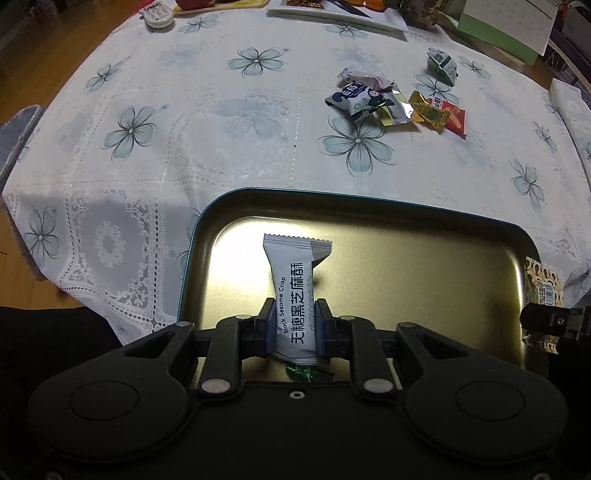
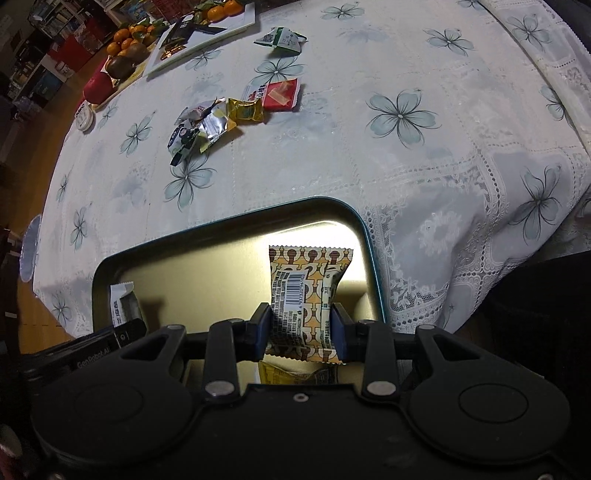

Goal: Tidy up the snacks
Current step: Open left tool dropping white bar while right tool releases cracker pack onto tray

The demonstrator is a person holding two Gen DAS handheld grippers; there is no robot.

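Observation:
My left gripper [image 1: 295,325] is shut on a white black-sesame-crisp packet [image 1: 295,291], held above the gold tin tray [image 1: 424,266] with a teal rim. A green wrapped candy [image 1: 308,373] lies in the tray below it. My right gripper [image 2: 301,330] is shut on a brown-and-cream patterned snack packet [image 2: 306,291] over the same tray [image 2: 207,280], near its right end. Under it lies a yellow packet [image 2: 295,374]. Each gripper's packet shows at the edge of the other view: the patterned packet [image 1: 541,288] and the white packet [image 2: 122,301].
Several loose snacks lie in a pile [image 1: 395,101] [image 2: 229,114] on the flowered tablecloth beyond the tray, with a green-and-white packet [image 1: 443,64] [image 2: 282,37] farther back. A white plate [image 2: 207,33], fruit [image 2: 127,40] and a green box [image 1: 491,33] stand at the far edge.

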